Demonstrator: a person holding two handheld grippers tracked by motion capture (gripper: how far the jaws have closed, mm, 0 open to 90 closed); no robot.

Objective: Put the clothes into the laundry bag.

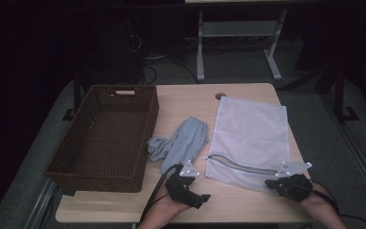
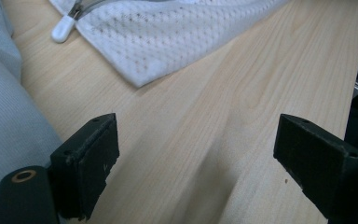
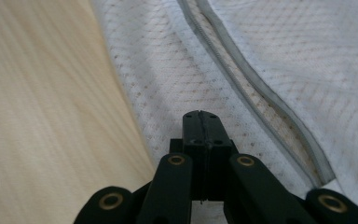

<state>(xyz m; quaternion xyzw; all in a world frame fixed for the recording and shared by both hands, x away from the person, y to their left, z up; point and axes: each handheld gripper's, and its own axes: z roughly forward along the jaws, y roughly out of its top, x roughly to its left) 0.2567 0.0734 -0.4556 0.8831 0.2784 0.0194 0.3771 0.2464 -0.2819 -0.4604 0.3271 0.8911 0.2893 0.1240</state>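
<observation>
Nearest the table's front edge, the left gripper (image 1: 187,188) is held with its jaws spread wide over bare wood, nothing between them. The right gripper (image 1: 286,183) is seen with its jaws pressed together; whether mesh is pinched between the tips cannot be told, though they lie on the near corner of the white mesh laundry bag (image 1: 250,138) just below its zipper (image 3: 256,88). The zipper pull (image 2: 64,29) lies at the bag's left end, near the grey garment (image 1: 181,143). Judged from this layout, the bag is to be opened: the corner should be pinned firmly while the pull is drawn. Farther left, a wicker basket (image 1: 145,138) is placed.
</observation>
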